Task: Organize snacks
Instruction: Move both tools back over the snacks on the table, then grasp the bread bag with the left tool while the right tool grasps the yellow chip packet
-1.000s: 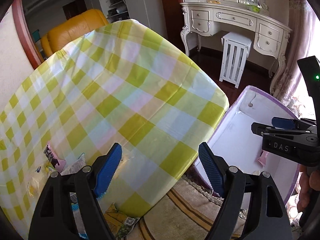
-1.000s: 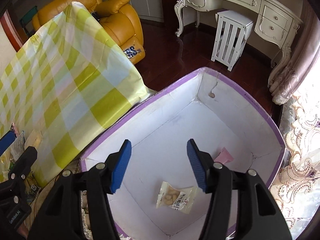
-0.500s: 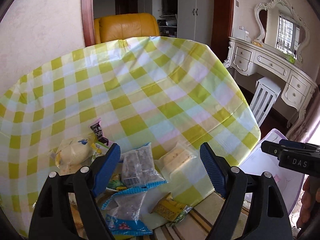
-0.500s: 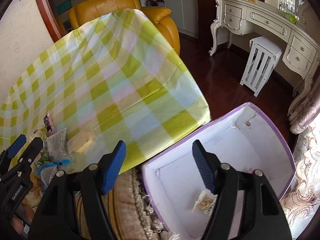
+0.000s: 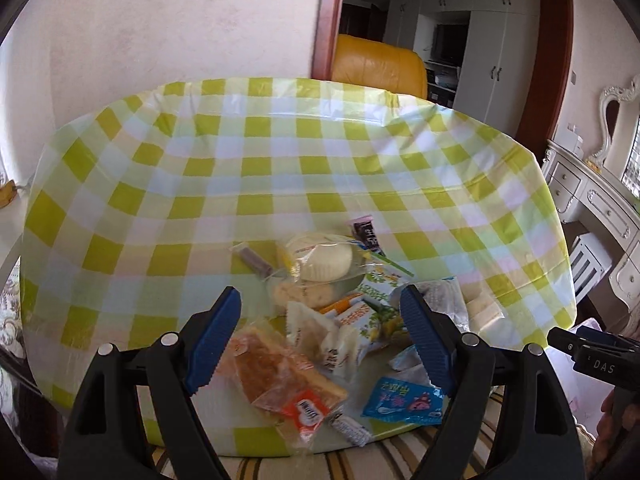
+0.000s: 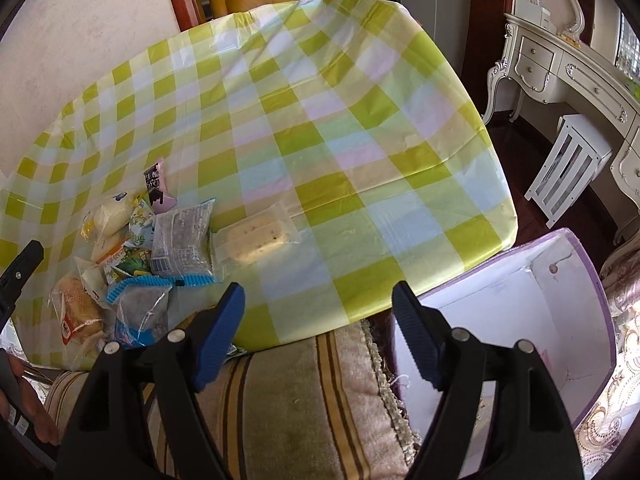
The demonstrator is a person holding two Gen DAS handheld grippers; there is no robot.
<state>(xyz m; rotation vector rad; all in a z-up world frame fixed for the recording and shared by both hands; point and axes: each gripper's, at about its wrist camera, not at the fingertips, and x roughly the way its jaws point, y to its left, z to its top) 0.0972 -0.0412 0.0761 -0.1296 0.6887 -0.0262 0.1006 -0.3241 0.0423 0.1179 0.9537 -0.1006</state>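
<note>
A pile of wrapped snacks lies at the near edge of the table with the green checked cloth [image 5: 280, 168]. It includes an orange cake pack [image 5: 280, 376], a round white bun [image 5: 326, 260] and a blue packet [image 5: 404, 398]. My left gripper [image 5: 320, 340] is open and empty just above the pile. My right gripper [image 6: 318, 332] is open and empty over the table's near edge, right of the pile; a pale cracker pack [image 6: 252, 240] lies ahead of it. The white box with purple rim [image 6: 520, 304] stands on the floor at the right.
A striped rug [image 6: 304, 400] covers the floor below the table edge. A white dressing table [image 6: 560, 64] and a white slatted stool [image 6: 568, 168] stand at the right. A yellow armchair [image 5: 376, 68] is behind the table.
Both grippers have swung left, away from the box and toward the snack pile. The left one now faces the pile squarely. Both stay open and empty.
</note>
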